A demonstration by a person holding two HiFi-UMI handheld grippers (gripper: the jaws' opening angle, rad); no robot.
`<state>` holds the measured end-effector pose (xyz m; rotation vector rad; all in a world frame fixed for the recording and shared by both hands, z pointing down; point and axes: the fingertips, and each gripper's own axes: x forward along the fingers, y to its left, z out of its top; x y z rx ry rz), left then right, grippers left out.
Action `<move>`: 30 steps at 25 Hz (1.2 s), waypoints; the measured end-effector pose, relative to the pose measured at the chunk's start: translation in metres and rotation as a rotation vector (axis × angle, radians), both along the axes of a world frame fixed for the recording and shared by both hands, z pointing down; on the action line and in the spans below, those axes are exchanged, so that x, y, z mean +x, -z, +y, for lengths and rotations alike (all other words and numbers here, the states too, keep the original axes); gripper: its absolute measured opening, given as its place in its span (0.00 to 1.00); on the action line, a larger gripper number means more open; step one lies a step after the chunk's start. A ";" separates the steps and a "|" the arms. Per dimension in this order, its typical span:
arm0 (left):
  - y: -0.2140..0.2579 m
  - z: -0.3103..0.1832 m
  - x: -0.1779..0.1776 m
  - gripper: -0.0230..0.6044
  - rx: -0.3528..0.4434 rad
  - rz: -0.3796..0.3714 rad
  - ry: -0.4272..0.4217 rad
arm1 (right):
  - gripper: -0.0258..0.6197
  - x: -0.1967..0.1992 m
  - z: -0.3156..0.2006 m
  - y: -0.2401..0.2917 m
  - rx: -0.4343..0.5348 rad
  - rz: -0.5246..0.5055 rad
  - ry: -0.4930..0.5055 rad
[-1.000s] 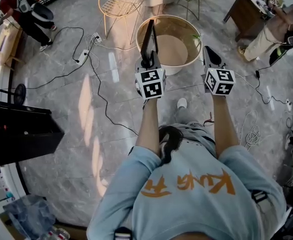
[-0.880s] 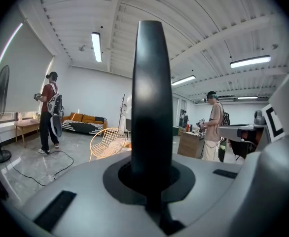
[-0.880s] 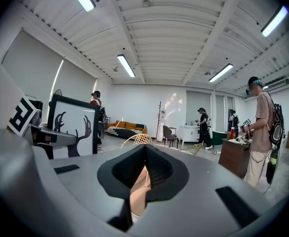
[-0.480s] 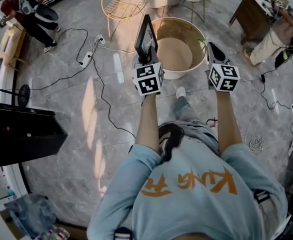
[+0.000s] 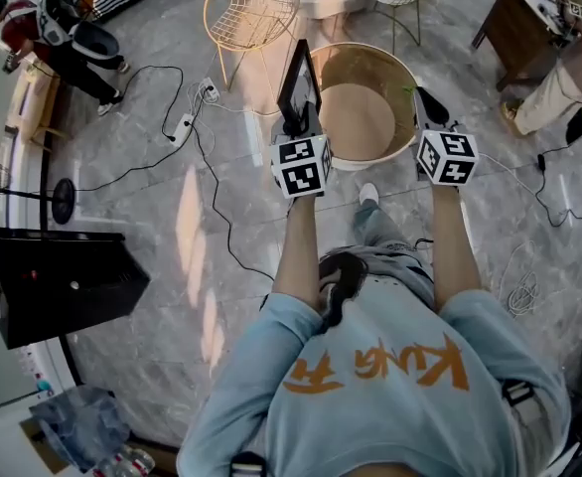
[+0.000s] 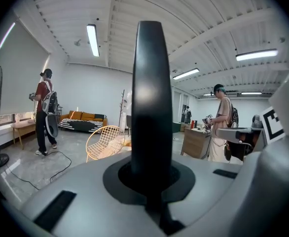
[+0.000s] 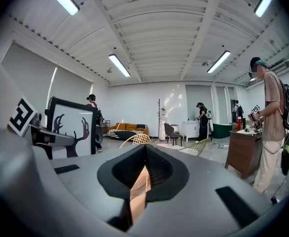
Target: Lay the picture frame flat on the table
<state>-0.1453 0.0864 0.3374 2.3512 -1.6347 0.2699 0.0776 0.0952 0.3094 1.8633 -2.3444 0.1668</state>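
Observation:
My left gripper (image 5: 298,125) is shut on the lower edge of a black picture frame (image 5: 299,79), which stands upright above the left rim of a round table (image 5: 356,117) with a pale wooden top. The left gripper view shows the frame (image 6: 152,98) edge-on as a dark vertical bar rising out of the closed jaws of the left gripper (image 6: 152,179). From the right gripper view the frame's white picture (image 7: 71,127) with black hand shapes shows at the left. My right gripper (image 5: 426,99) hovers over the table's right rim, shut and holding nothing (image 7: 143,169).
Gold wire chairs (image 5: 246,8) stand behind the table. Cables (image 5: 207,177) and a power strip (image 5: 184,125) lie on the marble floor at the left. A black box (image 5: 58,281) sits far left, a wooden desk (image 5: 519,23) at top right. People stand at top left (image 5: 63,38) and right (image 5: 569,78).
The person has moved slightly nearer the table. The frame has turned a little, showing more of its face. Both grippers keep their hold and spacing.

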 end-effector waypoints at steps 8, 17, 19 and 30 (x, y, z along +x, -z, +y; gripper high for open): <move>-0.024 -0.090 0.069 0.08 -0.071 -0.024 -0.025 | 0.04 0.060 -0.098 -0.025 -0.063 -0.032 0.006; -0.055 -0.184 0.112 0.08 -0.192 -0.105 0.000 | 0.04 0.132 -0.207 -0.058 -0.136 -0.117 -0.012; -0.058 -0.198 0.123 0.08 -0.205 -0.125 -0.008 | 0.04 0.141 -0.226 -0.064 -0.143 -0.138 -0.007; -0.090 -0.243 0.148 0.08 -0.282 -0.158 0.005 | 0.04 0.147 -0.296 -0.109 -0.208 -0.208 0.054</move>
